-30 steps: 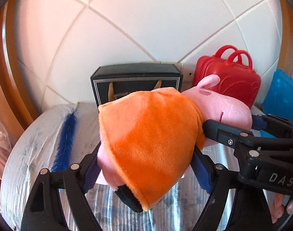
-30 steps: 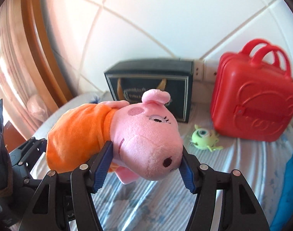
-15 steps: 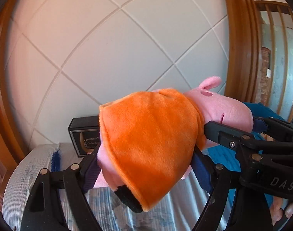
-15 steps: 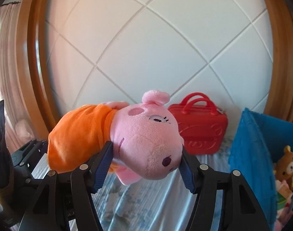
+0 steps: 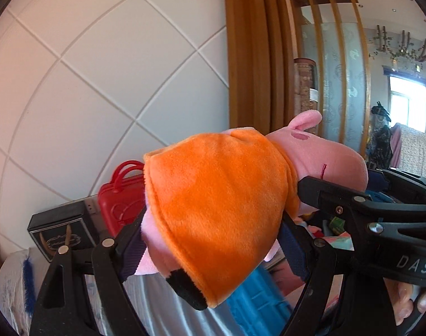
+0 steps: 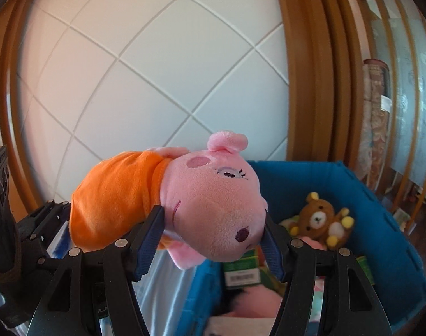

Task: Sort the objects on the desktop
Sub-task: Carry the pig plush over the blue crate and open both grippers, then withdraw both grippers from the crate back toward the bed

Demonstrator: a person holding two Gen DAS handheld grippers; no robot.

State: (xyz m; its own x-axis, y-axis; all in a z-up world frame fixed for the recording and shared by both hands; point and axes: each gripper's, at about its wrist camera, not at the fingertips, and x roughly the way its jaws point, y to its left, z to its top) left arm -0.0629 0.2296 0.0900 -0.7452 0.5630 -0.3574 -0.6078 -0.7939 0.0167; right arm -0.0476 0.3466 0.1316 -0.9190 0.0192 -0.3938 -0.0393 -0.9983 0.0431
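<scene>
Both grippers clamp the same pink plush pig in an orange dress (image 6: 201,210), held in the air lying sideways: right gripper (image 6: 213,238) has its blue-padded jaws pressed in on the head, left gripper (image 5: 213,240) squeezes the orange dress body, pig's black shoe hanging down between its fingers. The right gripper's black frame, lettered "DAS", crosses the left view at the pig's neck. The pig's snout hangs over the near left edge of the blue fabric storage bin (image 6: 381,224). In the bin: brown teddy bear with yellow paws (image 6: 322,221) near the back wall, green box with a white barcode label (image 6: 242,270) under the snout, something pink lower down, can't tell what. Bin's right half has open room. In the left view, the red plastic toy suitcase (image 5: 120,198) and black gift box with gold emblem (image 5: 61,235) stand against the white tiled wall (image 5: 101,84), blue feather (image 5: 28,288) on the striped tablecloth; emblem text unreadable.
</scene>
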